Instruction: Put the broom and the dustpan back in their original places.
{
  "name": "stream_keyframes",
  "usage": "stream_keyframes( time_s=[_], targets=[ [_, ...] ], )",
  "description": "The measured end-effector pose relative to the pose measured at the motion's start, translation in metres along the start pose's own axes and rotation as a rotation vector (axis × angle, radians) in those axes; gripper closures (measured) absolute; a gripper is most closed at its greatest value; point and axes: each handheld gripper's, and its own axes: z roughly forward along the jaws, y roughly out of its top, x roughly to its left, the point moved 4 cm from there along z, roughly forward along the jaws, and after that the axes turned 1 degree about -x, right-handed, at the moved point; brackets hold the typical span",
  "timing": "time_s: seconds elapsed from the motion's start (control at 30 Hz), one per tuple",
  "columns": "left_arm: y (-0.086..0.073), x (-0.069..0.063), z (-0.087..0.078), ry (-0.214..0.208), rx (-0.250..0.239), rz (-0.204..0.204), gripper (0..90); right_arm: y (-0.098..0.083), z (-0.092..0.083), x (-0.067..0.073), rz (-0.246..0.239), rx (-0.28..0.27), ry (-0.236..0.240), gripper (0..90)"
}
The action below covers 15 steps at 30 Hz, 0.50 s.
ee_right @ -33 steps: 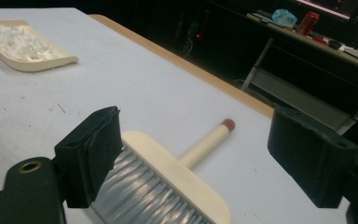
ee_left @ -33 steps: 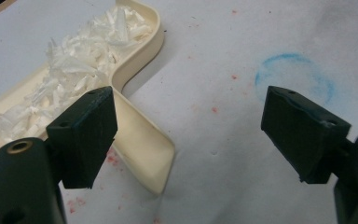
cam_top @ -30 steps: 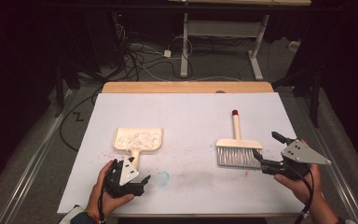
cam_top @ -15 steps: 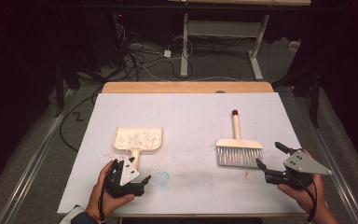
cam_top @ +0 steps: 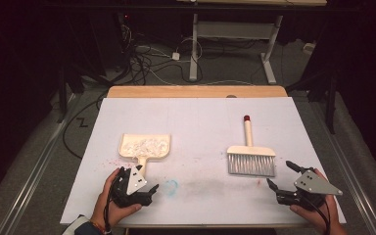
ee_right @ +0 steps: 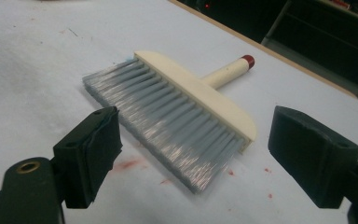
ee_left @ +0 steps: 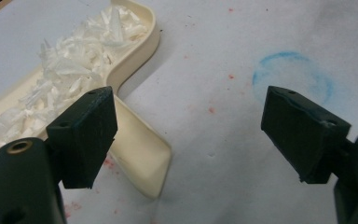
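A cream dustpan (cam_top: 144, 147) holding white shreds (cam_top: 144, 143) lies left of the middle of the white table. Just short of its handle, my left gripper (cam_top: 144, 183) stands open. In the left gripper view the dustpan handle (ee_left: 140, 154) lies beside the left jaw, not between the jaws, and my left gripper (ee_left: 189, 126) holds nothing. A brush (cam_top: 251, 156) with grey bristles and a red-tipped handle lies at the right, bristles toward me. My right gripper (cam_top: 281, 176) is open and empty, a short way off the corner of the brush (ee_right: 177, 107).
A faint blue chalk ring (cam_top: 170, 186) is drawn right of the left gripper, and small red specks dot the sheet. A bare wooden strip (cam_top: 196, 91) runs along the table's far edge. The near edge lies right under both hands. Cables and desk legs are on the floor beyond.
My right gripper has drawn back from the brush toward the near edge, still open. The left gripper, dustpan and brush have stayed put.
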Motion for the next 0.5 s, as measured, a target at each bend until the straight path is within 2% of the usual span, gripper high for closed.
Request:
stream_keyframes(
  time_s=[0.13, 0.5],
  targets=[
    [-0.0002, -0.0004, -0.0024, 0.003, -0.008, 0.007, 18.1, 0.0042, -0.0017, 0.0023, -0.003, -0.015, 0.004, 17.4],
    [-0.0016, 0.0004, -0.0035, 0.005, -0.01, 0.003, 18.1, 0.0081, -0.0012, 0.0059, -0.016, -0.011, 0.006, 17.4]
  ],
)
